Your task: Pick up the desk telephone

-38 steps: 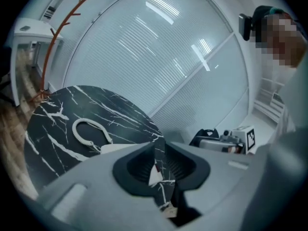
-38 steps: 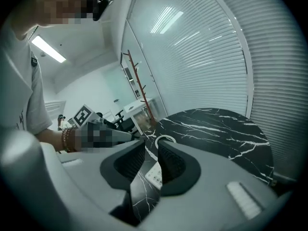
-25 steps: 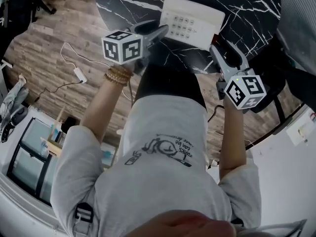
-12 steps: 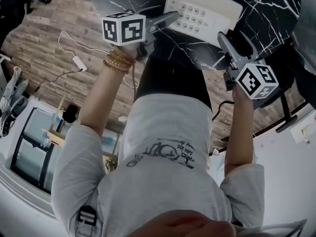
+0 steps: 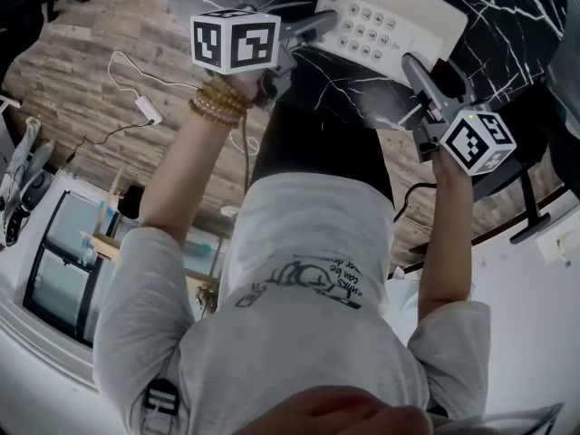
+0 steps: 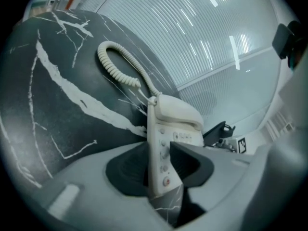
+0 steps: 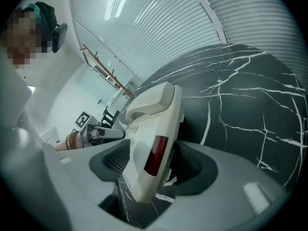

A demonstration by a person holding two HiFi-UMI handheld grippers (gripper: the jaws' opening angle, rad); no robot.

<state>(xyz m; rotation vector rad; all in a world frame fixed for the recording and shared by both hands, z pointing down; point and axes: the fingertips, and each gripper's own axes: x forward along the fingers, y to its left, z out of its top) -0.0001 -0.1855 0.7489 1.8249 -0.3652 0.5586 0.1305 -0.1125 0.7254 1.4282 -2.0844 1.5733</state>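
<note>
A cream desk telephone (image 5: 390, 21) lies on the black marbled table (image 5: 362, 89), its handset (image 6: 178, 112) on the cradle and a coiled cord (image 6: 120, 66) trailing behind. My left gripper (image 5: 319, 27) has just been closing and now clamps the keypad end of the telephone (image 6: 161, 143); the pads of the left gripper (image 6: 161, 170) press on both faces. My right gripper (image 5: 419, 66) has just opened wide. The other end of the telephone (image 7: 149, 129) stands between the jaws of the right gripper (image 7: 151, 170), which bracket it closely without a clear squeeze.
The table's rounded edge runs just in front of the person's legs. A white cable with an adapter (image 5: 145, 111) lies on the wooden floor at the left. A black stand's legs (image 5: 530, 216) show at the right. Window blinds (image 6: 202, 42) rise beyond the table.
Both grippers have come down onto the telephone's two ends. The left jaws have narrowed onto the keypad end; the right jaws have spread around the other end.
</note>
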